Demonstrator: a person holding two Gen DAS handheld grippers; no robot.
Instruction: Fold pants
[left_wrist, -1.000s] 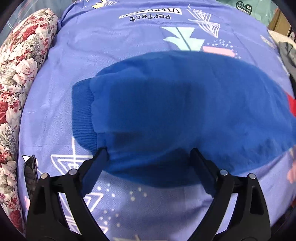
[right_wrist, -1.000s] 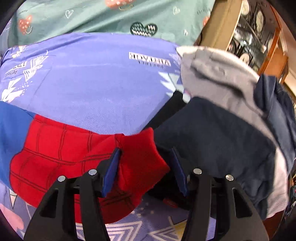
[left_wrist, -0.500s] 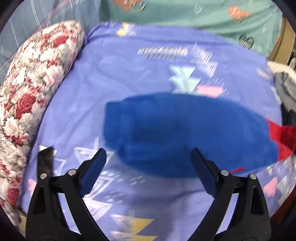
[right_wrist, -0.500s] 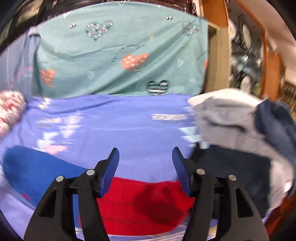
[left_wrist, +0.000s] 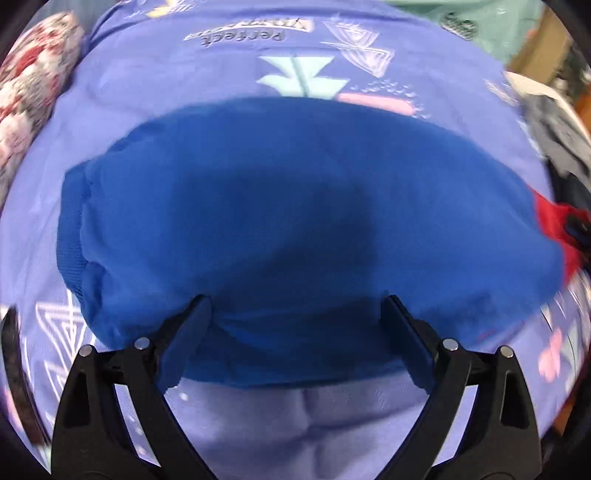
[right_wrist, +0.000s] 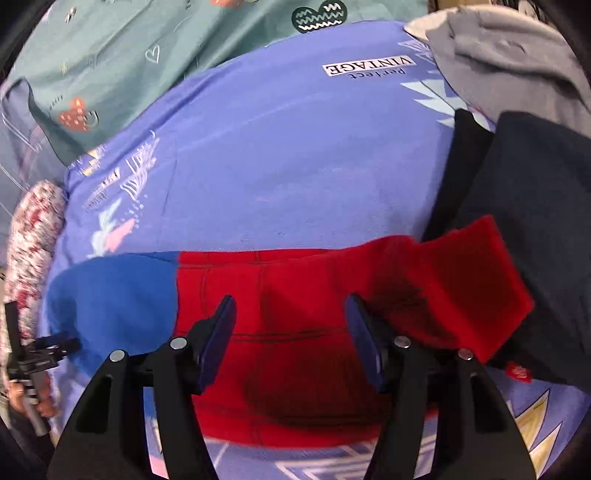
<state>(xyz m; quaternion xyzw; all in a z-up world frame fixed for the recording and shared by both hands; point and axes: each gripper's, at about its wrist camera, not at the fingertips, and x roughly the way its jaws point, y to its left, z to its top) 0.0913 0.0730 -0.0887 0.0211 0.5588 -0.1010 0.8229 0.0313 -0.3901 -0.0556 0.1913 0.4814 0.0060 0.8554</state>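
Note:
The pants lie flat across the purple printed bedsheet (left_wrist: 147, 92). They are blue (left_wrist: 295, 206) on the left, ending in a ribbed cuff (left_wrist: 70, 236), and red (right_wrist: 314, 295) on the right, ending in a red band (right_wrist: 472, 280). My left gripper (left_wrist: 295, 310) is wide open and low over the near edge of the blue part, with fabric lying between its fingers. My right gripper (right_wrist: 291, 306) stands open over the red part, its fingers on either side of the cloth without pinching it.
A floral pillow (left_wrist: 26, 92) borders the bed on the left. A pile of dark clothes (right_wrist: 535, 206) and grey clothes (right_wrist: 498, 62) sits at the right, touching the red band. A teal heart-print sheet (right_wrist: 110, 55) lies behind. A hand (right_wrist: 33, 398) holds the left tool.
Half a second ago both grippers were raised and drawn back from the pants; now both are low over them again. The right gripper sits further left on the red part than a second ago.

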